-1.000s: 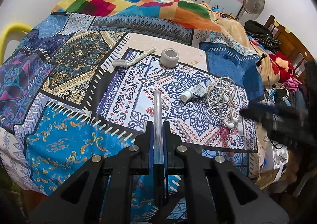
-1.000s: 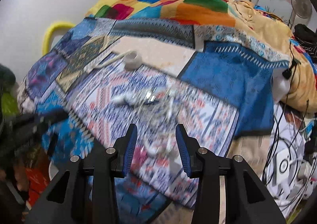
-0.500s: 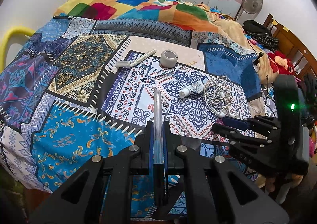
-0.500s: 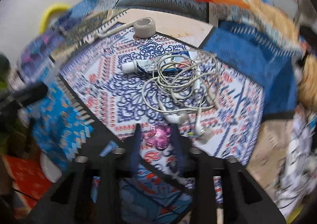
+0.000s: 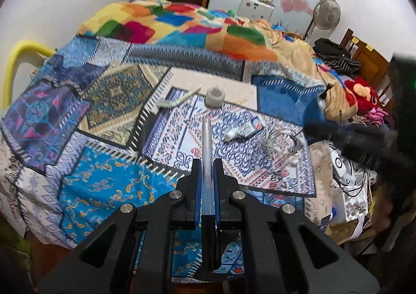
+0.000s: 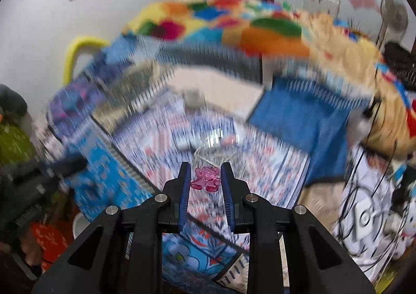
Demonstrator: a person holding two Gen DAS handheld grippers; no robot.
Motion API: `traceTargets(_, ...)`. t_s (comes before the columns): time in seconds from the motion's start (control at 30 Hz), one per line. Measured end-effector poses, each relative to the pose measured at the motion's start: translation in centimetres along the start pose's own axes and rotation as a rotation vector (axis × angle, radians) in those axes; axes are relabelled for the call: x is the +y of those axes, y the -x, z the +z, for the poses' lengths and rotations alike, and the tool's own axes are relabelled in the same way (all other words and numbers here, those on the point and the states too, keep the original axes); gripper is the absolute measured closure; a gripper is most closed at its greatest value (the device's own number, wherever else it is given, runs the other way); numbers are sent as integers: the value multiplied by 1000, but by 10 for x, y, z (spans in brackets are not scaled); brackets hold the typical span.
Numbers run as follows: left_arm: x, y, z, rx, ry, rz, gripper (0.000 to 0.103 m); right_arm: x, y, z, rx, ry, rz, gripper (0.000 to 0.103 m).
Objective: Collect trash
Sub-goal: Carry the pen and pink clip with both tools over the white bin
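Observation:
My left gripper (image 5: 207,164) is shut on a clear plastic tube (image 5: 207,146) that sticks out forward over the bed. My right gripper (image 6: 204,177) is shut on a small pink translucent plastic piece (image 6: 206,179), lifted above the patterned bedspread (image 6: 145,164). The right gripper shows blurred at the right of the left wrist view (image 5: 364,138). On the bedspread (image 5: 104,122) lie a small white tube (image 5: 245,130), a tangle of white earphones (image 5: 280,140), a roll of tape (image 5: 215,96) and a white stick-like item (image 5: 179,99).
A colourful blanket (image 5: 182,21) is heaped at the far end of the bed. A fan (image 5: 326,14), wooden furniture and clothes (image 5: 335,55) stand at the right. Cables and papers (image 5: 351,177) lie beside the bed's right edge. A yellow rail (image 5: 18,60) is at the left.
My right gripper closed on the pink piece that lay near the earphones and lifted it up and back; its view is motion-blurred. My left gripper keeps holding the clear tube and has risen slightly.

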State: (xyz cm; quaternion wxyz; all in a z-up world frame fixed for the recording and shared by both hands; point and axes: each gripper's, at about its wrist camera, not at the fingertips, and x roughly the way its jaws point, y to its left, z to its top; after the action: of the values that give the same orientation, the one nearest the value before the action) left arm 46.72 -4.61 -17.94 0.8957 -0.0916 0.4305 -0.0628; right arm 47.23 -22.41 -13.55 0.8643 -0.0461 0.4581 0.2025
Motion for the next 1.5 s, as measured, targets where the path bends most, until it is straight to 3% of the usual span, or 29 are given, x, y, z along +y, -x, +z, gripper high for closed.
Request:
traceTargets(0.23, -3, 41, 4, -60, -6, 8, 96, 13, 41, 30, -96, 11, 17, 83)
traceTargets(0.8, 27, 104, -23, -97, 41, 52, 96, 60, 66, 25, -107, 69, 31, 83)
traceTargets(1.23, 84, 198, -76, -160, 117, 128, 96, 159, 107, 2, -142, 165, 137, 83)
traceTargets(1.5, 129, 240, -122, -150, 177, 191, 96, 224, 115, -27, -122, 230, 207, 83)
